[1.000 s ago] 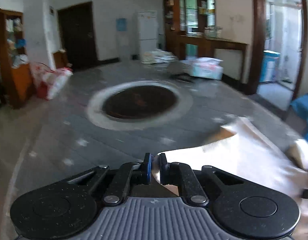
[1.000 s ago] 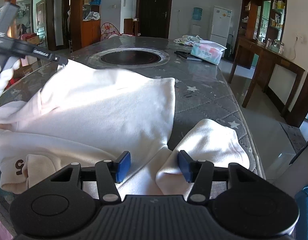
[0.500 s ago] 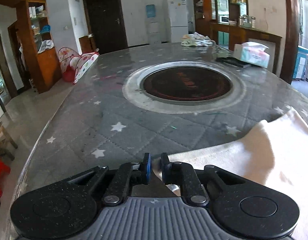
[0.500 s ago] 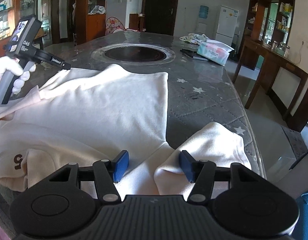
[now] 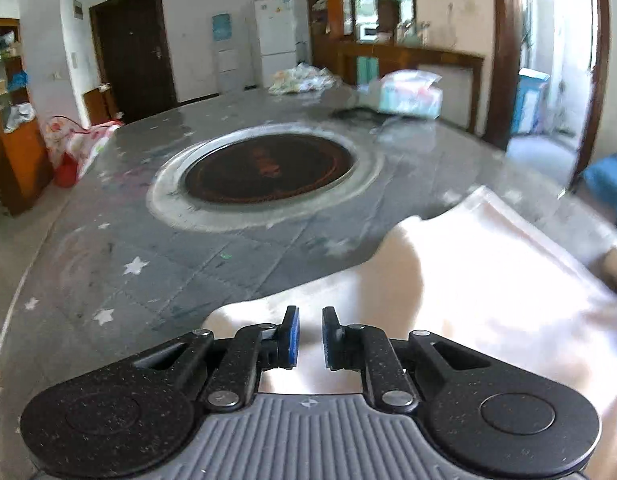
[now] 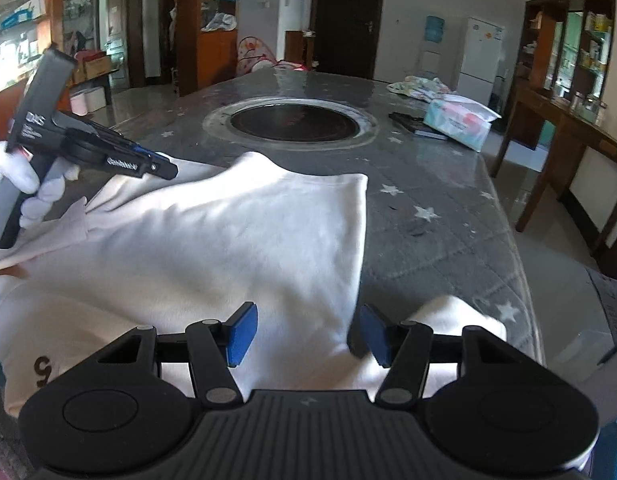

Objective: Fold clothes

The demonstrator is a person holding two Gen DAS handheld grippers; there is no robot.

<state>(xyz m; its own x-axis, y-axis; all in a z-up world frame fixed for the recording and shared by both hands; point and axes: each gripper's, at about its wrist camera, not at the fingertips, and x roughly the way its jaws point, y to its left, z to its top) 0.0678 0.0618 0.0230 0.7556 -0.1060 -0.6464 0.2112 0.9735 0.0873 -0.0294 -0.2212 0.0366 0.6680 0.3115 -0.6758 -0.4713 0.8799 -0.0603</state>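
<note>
Left wrist view: left gripper [image 5: 310,334] low over the cream garment [image 5: 488,280], jaws slightly apart, nothing clamped between the blue pads [image 5: 292,334]. Garment spread on the grey star-patterned table [image 5: 120,264], near the round dark inset [image 5: 268,168]. Tissue pack [image 5: 410,94] farther back.

Right wrist view: right gripper [image 6: 304,334] above the garment [image 6: 228,240], jaws wide apart, holding nothing. Sleeve end [image 6: 456,316] just beside the right finger. Left gripper [image 6: 108,156] held in a white-gloved hand [image 6: 32,184] over the garment's left part.
</note>
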